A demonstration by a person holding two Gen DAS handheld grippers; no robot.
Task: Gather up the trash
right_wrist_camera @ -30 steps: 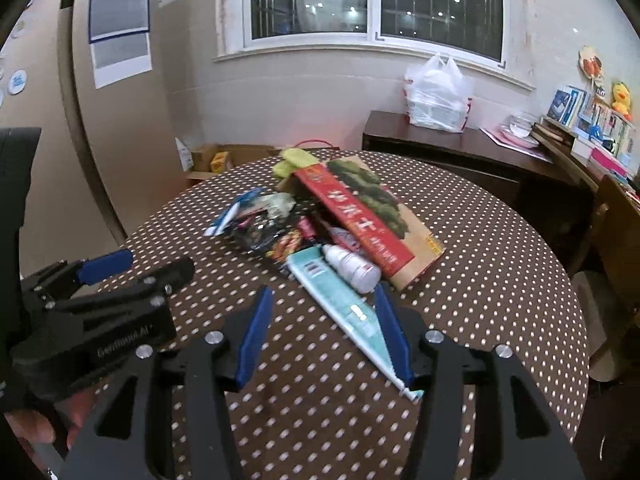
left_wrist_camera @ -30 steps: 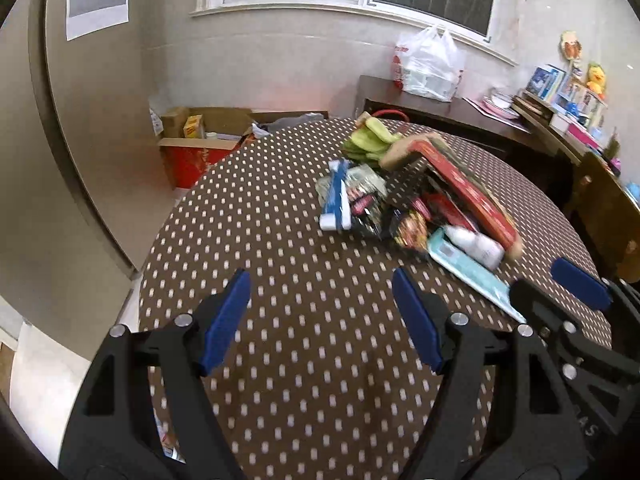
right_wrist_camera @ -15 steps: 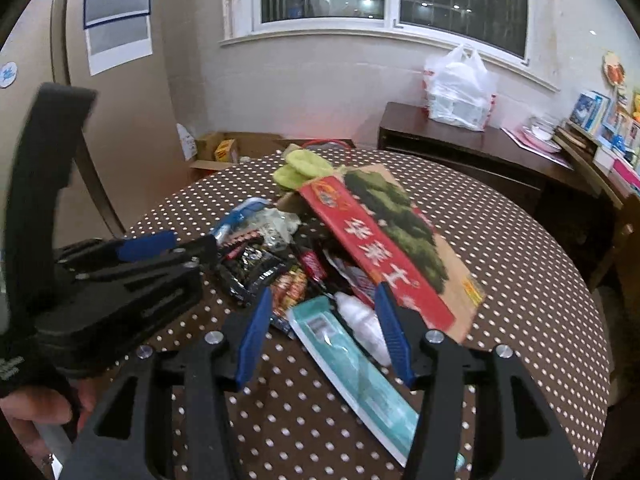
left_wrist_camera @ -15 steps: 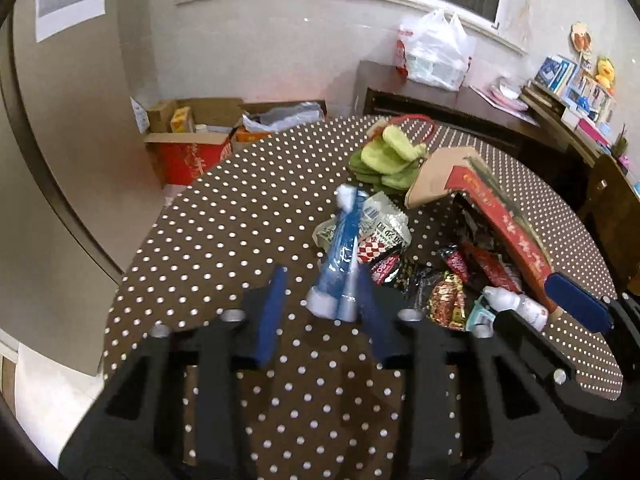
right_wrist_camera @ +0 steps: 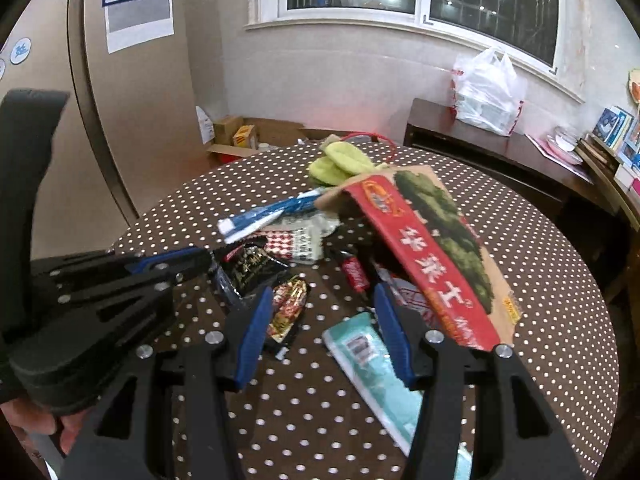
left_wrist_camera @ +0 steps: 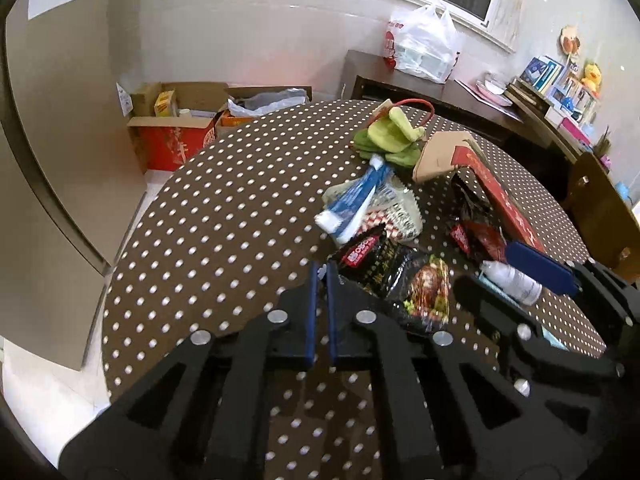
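Left gripper (left_wrist_camera: 322, 270) is clenched: its blue pads stand almost together at the near edge of the litter, right beside the corner of the black foil snack wrapper (left_wrist_camera: 374, 258). Whether a sliver of that wrapper is pinched between them cannot be told; in the right wrist view the tips (right_wrist_camera: 200, 258) meet just at the wrapper's edge. Right gripper (right_wrist_camera: 322, 324) hangs released, jaws about half apart, with nothing pressed between them; below it lie the long teal toothpaste carton (right_wrist_camera: 372, 372) and the small red-and-gold sweet packet (right_wrist_camera: 288, 308).

All the trash sits in one heap on the round bench with the brown white-dotted cloth (left_wrist_camera: 224, 208): a blue-and-white toothpaste tube (left_wrist_camera: 356, 204), a crumpled white printed sachet (left_wrist_camera: 394, 212), a small white plastic bottle (left_wrist_camera: 512, 278), a large flattened red-and-green cardboard box (right_wrist_camera: 432, 248) propped over the rest, and yellow-green cloth gloves (left_wrist_camera: 390, 138) at the far side.

By my reading this is the first pick, nothing yet carried off. Next, the left hand should lift gently to test whether the wrapper comes up; if not, reopen and bite deeper. No bin is plainly in view.
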